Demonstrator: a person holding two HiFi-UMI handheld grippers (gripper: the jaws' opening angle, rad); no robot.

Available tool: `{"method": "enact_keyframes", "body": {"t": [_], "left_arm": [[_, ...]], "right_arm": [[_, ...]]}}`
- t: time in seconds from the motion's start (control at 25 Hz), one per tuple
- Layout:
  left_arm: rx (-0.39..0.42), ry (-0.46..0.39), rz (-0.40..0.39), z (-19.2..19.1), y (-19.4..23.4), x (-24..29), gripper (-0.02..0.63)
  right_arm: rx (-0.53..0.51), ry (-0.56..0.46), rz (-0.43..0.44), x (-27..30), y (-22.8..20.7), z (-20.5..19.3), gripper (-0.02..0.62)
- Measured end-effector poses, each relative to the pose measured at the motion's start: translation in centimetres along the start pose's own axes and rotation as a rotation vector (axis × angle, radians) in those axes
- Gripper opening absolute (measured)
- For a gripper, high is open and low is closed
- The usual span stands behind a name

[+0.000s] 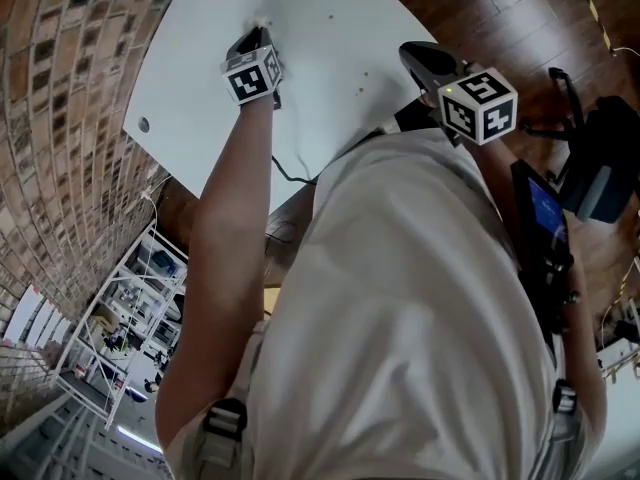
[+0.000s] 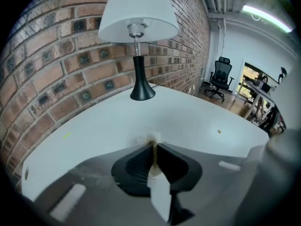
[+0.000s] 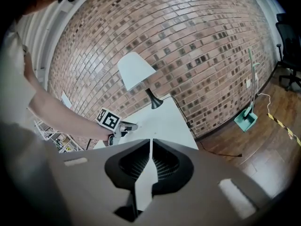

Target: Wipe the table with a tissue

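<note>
Pinches the tissue point(image 2: 149, 139) in the left claw point(image 1: 252, 40), jaws pressed together on it, with a small crumpled tuft poking past the tips and touching the white surface point(image 2: 188, 112). Sits straight ahead of that claw, on the near side of the lamp point(image 2: 137, 41), well short of its black base. Looks white and wadded, with a brownish stain where the jaws grip; too bunched to show a clear long axis. Leaves wide bare surface toward the lamp and to its right, with a small dark speck point(image 2: 219, 132) out there. Holds the right claw point(image 3: 150, 142) pressed together on nothing, beyond the surface's edge, far from the lamp, above the wooden floor point(image 1: 480, 8). Makes the left claw plainly the nearer one. Probably calls for dragging the tuft across the surface toward the lamp's base, with enough downward pressure to wipe without pulling the tissue from the pinch.
</note>
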State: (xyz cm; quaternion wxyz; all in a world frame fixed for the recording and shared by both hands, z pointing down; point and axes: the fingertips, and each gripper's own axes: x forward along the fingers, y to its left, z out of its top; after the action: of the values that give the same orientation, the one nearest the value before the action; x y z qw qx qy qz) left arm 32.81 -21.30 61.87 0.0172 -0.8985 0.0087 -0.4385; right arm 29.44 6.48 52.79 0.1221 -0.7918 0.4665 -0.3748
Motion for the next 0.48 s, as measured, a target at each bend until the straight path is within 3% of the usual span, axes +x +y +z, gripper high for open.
{"method": "enact_keyframes", "body": {"t": [0.2,0.48], "left_arm": [[0.048,0.016,0.010,-0.2,-0.3,0.1,0.037],[0.129,0.034,-0.047,-0.3,-3.4,0.2,0.035]], "right_arm": [[0.012,-0.002,0.008,0.5,-0.1,0.1,0.023],[0.002,0.010,0.037,0.9,-0.1,0.4,0.023]]}}
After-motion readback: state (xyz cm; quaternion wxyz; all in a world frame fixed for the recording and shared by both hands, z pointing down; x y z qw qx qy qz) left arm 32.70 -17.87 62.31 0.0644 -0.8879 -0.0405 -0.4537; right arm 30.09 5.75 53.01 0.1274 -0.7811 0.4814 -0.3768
